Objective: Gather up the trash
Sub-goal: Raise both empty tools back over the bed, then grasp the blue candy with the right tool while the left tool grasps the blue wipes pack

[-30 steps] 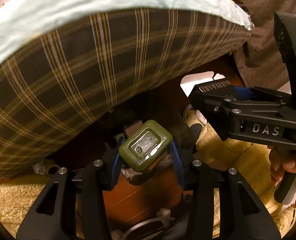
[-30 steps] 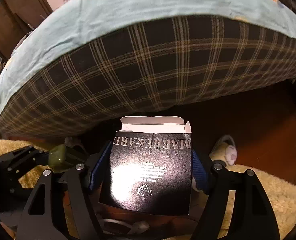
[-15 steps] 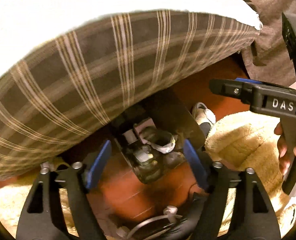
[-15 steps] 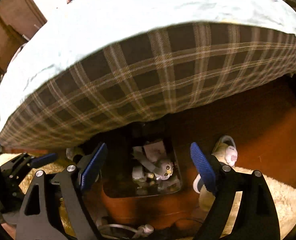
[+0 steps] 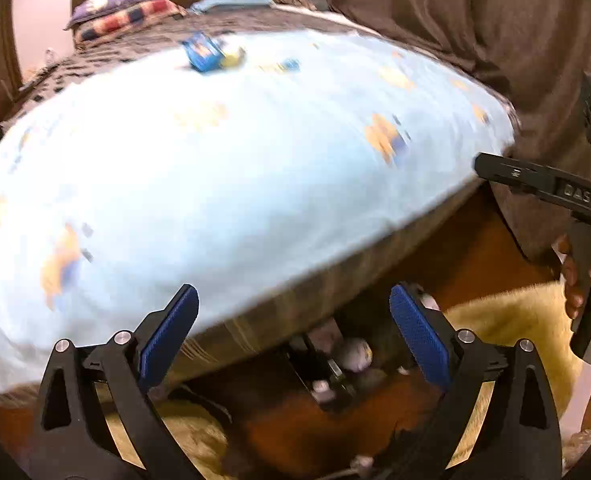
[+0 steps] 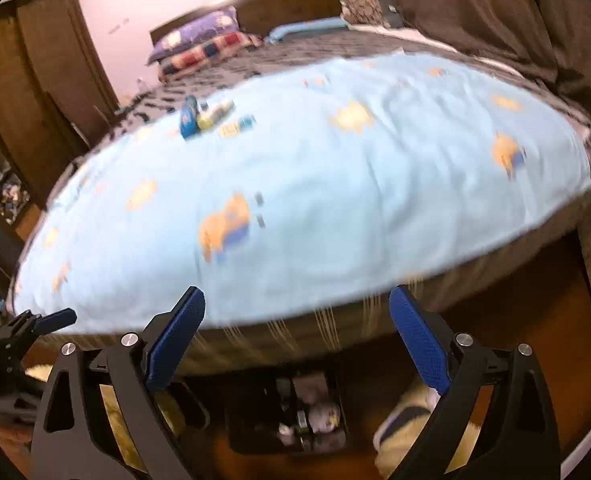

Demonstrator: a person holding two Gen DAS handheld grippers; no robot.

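My left gripper hangs above the floor by the bed, its jaws still opening with nothing between the blue pads. My right gripper is the same, jaws opening and empty. Below both, a dark bin holding several scraps stands on the floor at the bed's foot; in the right wrist view the bin sits low between the fingers. A blue packet with a yellow item lies far up the light blue sheet. The right gripper shows at the right edge of the left view.
The bed fills most of both views, with pillows at its head. A wooden wardrobe stands at the left. A shaggy yellow rug and a slipper lie beside the bin. Brown fabric hangs at the right.
A second ago the left gripper held a green case and the right a black box; both opened, the items dropped toward the bin, and both grippers rose until the bed's top came into view.
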